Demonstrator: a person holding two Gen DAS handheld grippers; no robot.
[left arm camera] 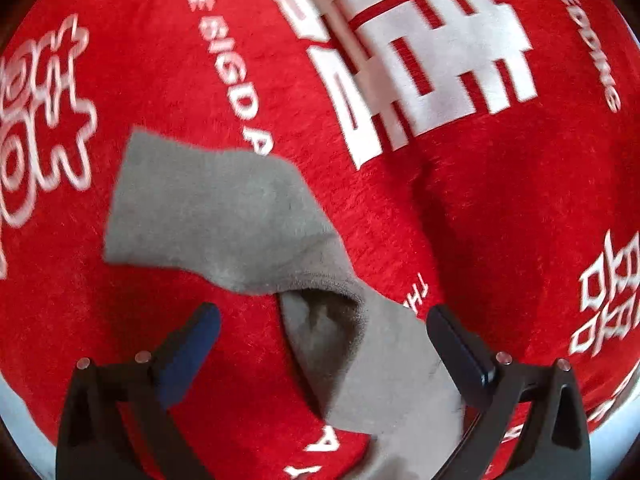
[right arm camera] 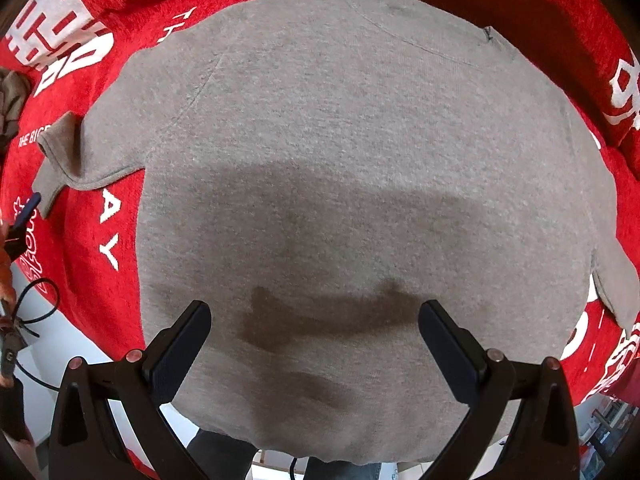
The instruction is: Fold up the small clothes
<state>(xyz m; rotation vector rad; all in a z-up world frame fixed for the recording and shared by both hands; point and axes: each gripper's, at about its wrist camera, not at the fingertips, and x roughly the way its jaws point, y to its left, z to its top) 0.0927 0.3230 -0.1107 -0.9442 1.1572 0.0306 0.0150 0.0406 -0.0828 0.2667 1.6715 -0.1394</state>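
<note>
A small grey sweatshirt (right arm camera: 340, 140) lies flat on a red blanket (right arm camera: 120, 240), neck at the far end and hem near the table's front edge. My right gripper (right arm camera: 314, 308) hangs open above the lower body of the sweatshirt, pointing down, with nothing between its fingers. The left sleeve (left arm camera: 208, 208) runs out to the upper left and has a fold with a dark hollow in it. My left gripper (left arm camera: 322, 312) stands open around that fold, its pads clear of the cloth. One blue pad (right arm camera: 30, 205) of it shows beside the sleeve's cuff (right arm camera: 60, 160).
The red blanket (left arm camera: 480, 200) bears large white characters (left arm camera: 420, 60) and lettering. White table top (right arm camera: 68, 344) shows at the front left, with a black cable (right arm camera: 40, 312) on it. A brownish cloth (right arm camera: 12, 100) lies at the far left. The right sleeve (right arm camera: 616, 280) lies beside the body.
</note>
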